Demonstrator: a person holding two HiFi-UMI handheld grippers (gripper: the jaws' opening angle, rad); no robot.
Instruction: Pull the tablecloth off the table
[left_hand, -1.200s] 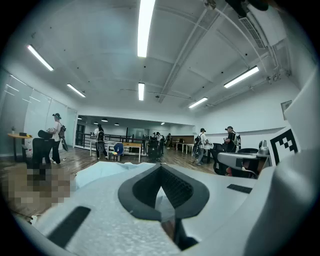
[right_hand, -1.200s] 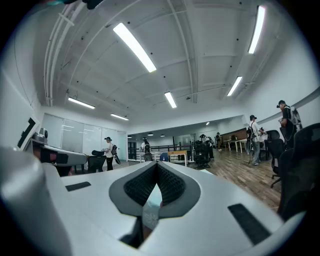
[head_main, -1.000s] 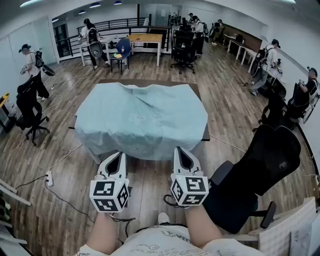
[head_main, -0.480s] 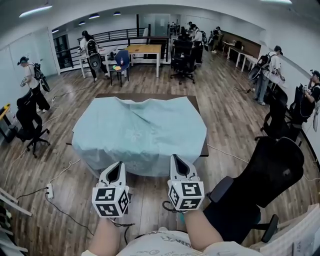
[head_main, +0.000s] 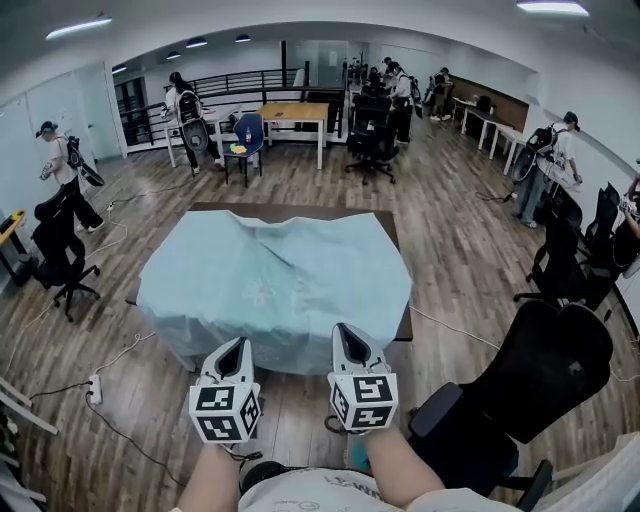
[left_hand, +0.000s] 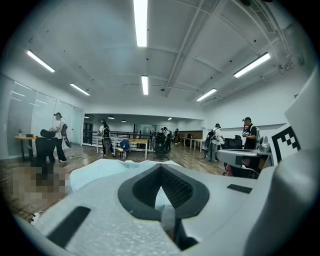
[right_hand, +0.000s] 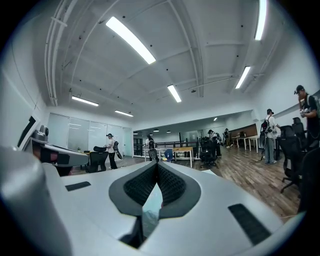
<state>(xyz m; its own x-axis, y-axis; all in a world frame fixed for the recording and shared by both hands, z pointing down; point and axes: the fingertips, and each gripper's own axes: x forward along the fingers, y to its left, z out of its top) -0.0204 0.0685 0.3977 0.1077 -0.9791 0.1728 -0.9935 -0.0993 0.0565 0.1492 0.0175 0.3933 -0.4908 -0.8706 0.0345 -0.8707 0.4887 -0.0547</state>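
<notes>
A pale teal tablecloth (head_main: 275, 280) covers a dark table (head_main: 300, 211), rumpled along its far edge and hanging down at the near side. My left gripper (head_main: 237, 343) and right gripper (head_main: 347, 328) are held side by side in front of that near hanging edge, their tips overlapping it in the head view. Both are shut, and no cloth shows pinched between the tips. In the left gripper view the shut left gripper (left_hand: 161, 167) points up past the tablecloth (left_hand: 92, 170). In the right gripper view, teal shows only through the gap behind the right gripper (right_hand: 156, 165) tips.
A black office chair (head_main: 540, 360) stands close at my right, another chair (head_main: 60, 240) at the left. A power strip (head_main: 95, 360) with cable lies on the wooden floor. Several people stand around the room, and a wooden table (head_main: 295, 108) stands at the back.
Both grippers have moved forward, from below the cloth's hem to in front of its hanging near side. The cloth lies as before and the jaws stay shut.
</notes>
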